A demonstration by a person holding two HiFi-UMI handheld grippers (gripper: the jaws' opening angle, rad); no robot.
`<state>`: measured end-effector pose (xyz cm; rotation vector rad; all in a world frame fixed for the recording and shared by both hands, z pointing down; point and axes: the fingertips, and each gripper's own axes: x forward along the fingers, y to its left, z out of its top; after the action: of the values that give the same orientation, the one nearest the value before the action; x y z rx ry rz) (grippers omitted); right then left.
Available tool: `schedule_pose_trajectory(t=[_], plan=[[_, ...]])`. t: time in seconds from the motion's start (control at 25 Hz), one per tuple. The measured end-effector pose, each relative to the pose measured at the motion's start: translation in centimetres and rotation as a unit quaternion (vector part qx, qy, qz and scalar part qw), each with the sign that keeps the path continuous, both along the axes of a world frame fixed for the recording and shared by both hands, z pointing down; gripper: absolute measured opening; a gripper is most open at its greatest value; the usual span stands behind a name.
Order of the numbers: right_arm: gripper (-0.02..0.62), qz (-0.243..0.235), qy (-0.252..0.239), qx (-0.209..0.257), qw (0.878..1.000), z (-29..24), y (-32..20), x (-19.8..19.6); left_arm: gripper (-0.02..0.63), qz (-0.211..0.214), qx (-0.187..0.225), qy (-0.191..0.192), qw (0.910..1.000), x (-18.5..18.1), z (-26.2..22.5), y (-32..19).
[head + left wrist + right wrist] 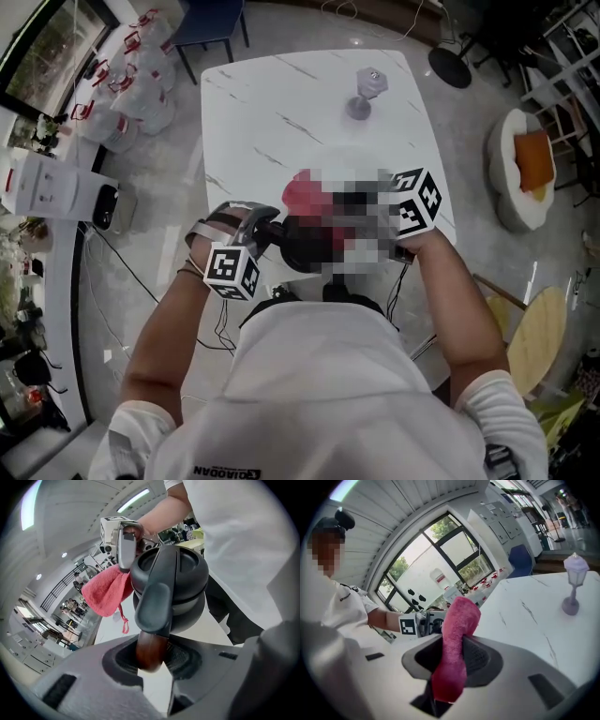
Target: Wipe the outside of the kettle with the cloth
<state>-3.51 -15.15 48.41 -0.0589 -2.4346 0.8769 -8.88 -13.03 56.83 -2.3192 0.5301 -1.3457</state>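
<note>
A black kettle (302,247) (180,581) hangs off the table in front of the person's chest, at the near table edge. My left gripper (150,660) is shut on the brown wooden part of its handle (151,651); its marker cube (232,270) shows at lower left in the head view. My right gripper (452,667) is shut on a red cloth (457,634). In the left gripper view the cloth (105,592) hangs beside the kettle's upper side, touching or almost touching it. A mosaic patch hides the right jaws in the head view; the cloth (307,195) shows beside it.
The white marble table (281,103) carries a small lilac lantern-shaped ornament (366,92) (573,581) near its far edge. Large water bottles (141,84) stand on the floor at left, a white seat with an orange cushion (525,169) at right, a round wooden stool (544,337) nearer.
</note>
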Motion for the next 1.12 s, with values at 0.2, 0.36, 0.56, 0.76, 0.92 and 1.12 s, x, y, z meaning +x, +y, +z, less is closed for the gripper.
schedule_pose_trajectory(t=[0.2, 0.36, 0.56, 0.76, 0.92, 1.12], plan=[[0.120, 0.002, 0.015, -0.038, 0.999, 2.0, -1.1, 0.6, 0.112, 0.023, 0.016, -0.019, 0.9994, 0.3, -0.1, -0.2], [0.120, 0.005, 0.039, -0.060, 0.997, 4.4, -1.7, 1.3, 0.112, 0.032, 0.022, -0.032, 0.9987, 0.2, -0.1, -0.5], [0.120, 0.026, 0.049, -0.086, 0.995, 6.9, -2.8, 2.2, 0.112, 0.028, 0.021, -0.033, 0.9989, 0.3, 0.0, -0.6], [0.120, 0.035, 0.071, -0.112, 0.991, 9.7, -3.7, 3.5, 0.112, 0.039, 0.027, -0.043, 0.9980, 0.6, -0.3, -0.6], [0.120, 0.054, 0.085, -0.142, 0.985, 12.1, -4.4, 4.8, 0.112, 0.045, 0.031, -0.049, 0.9973, 1.0, -0.4, -0.7], [0.120, 0.073, 0.091, -0.176, 0.977, 13.8, -4.9, 5.7, 0.113, 0.052, 0.034, -0.056, 0.9965, 1.3, -0.6, -0.9]])
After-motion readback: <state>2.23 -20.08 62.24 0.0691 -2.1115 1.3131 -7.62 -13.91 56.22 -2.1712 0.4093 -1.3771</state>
